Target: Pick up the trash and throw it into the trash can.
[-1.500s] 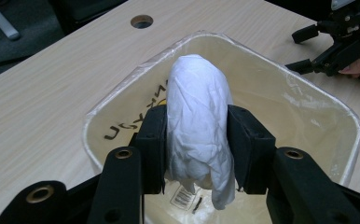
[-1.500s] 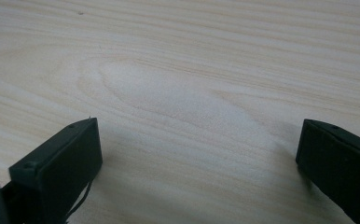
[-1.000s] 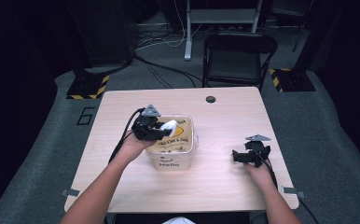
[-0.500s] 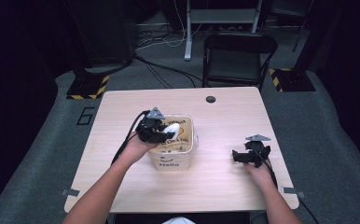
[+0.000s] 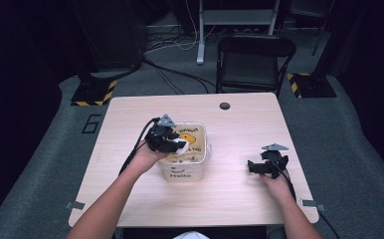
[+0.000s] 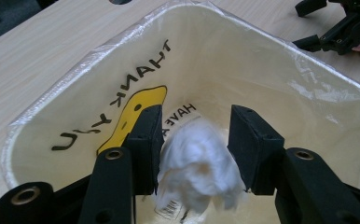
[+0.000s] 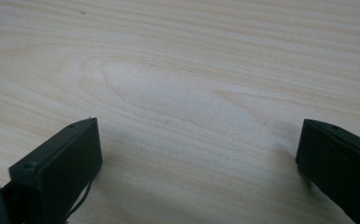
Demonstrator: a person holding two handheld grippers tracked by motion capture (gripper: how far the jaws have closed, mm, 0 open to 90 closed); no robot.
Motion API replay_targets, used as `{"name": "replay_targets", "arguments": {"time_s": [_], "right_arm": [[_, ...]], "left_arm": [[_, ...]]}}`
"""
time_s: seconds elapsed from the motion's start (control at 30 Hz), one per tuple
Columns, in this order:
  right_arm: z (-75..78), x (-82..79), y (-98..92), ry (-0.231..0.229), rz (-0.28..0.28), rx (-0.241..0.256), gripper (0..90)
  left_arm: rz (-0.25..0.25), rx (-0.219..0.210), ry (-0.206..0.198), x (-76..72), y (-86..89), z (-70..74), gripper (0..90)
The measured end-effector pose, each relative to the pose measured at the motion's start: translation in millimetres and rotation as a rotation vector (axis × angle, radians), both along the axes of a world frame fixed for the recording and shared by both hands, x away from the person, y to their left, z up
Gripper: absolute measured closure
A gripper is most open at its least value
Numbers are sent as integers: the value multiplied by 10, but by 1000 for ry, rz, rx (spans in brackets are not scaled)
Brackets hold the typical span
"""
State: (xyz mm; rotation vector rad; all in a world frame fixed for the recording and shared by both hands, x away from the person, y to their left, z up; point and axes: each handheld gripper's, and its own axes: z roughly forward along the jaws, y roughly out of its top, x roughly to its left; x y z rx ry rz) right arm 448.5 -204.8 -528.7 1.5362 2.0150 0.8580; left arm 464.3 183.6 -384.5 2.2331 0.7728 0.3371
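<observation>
A cream bin (image 5: 182, 169) lined with a printed plastic bag (image 6: 136, 74) stands mid-table. My left gripper (image 5: 176, 144) hovers over its left rim, pointing into it. A crumpled white wad (image 6: 197, 168) sits between its jaws (image 6: 194, 140), which stand a little apart. The wad looks blurred while the jaws and bag print are sharp. The wad (image 5: 181, 146) shows white above the bin opening. My right gripper (image 5: 253, 167) rests low over the table at the right, wide open with bare wood between its fingers (image 7: 199, 154).
A dark round grommet (image 5: 224, 105) is set in the table's far edge. A black folding chair (image 5: 254, 62) stands behind the table. Cables trail from both grippers. The right gripper (image 6: 341, 30) lies beyond the bin's rim.
My left gripper has moved slightly right and down over the bin with the white wad. The right gripper has stayed put.
</observation>
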Motion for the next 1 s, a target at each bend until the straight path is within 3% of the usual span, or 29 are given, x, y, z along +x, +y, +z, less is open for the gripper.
{"name": "replay_targets", "arguments": {"time_s": [0.2,0.43,1.0], "right_arm": [[0,0,0,0,0,-1,0],[0,-1,0,0,0,-1,0],[0,-2,1,0,1,-1,0]], "left_arm": [[5,-23,-10,-6,81,47,501],[69,-37,-36,-9,260,112,400],[152,-50,-82,-52,667,217,359]]}}
